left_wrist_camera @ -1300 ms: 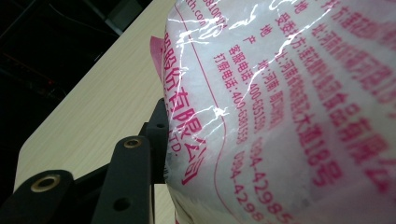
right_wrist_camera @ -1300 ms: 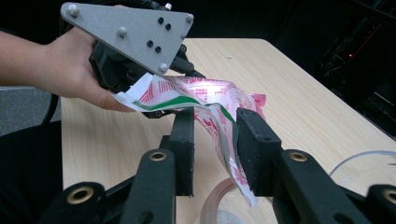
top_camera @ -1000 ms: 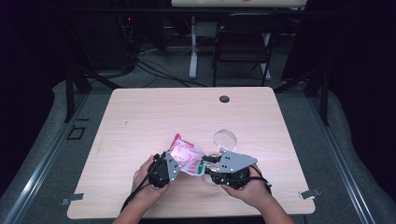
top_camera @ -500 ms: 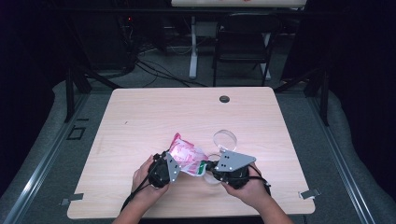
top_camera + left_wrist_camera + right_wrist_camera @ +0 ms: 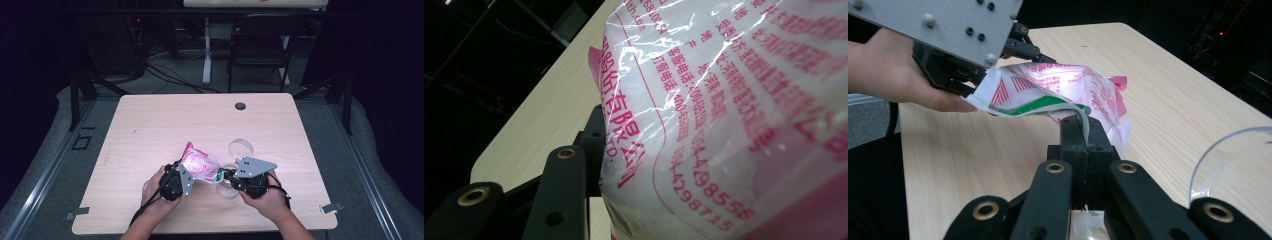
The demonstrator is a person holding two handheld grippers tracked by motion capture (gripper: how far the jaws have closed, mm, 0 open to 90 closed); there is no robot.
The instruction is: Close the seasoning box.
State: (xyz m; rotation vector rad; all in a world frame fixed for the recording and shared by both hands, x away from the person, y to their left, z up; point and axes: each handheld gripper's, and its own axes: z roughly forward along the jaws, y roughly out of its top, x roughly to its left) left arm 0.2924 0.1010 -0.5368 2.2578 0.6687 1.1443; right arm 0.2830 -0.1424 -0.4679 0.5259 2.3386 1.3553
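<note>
1. Bag – glossy, crinkled clear plastic film with pink print, white filling inside.
2. Table – pale wood-grain top, smooth and matt.
3. Right gripper – matt black plastic jaws, brass-looking rivets.
4. Cup at 3 o'clock – clear, shiny plastic.

pink-printed clear plastic bag; crumpled; lifted above table; white filling

Bag between left gripper and right gripper, round lid just behind, table beneath
</note>
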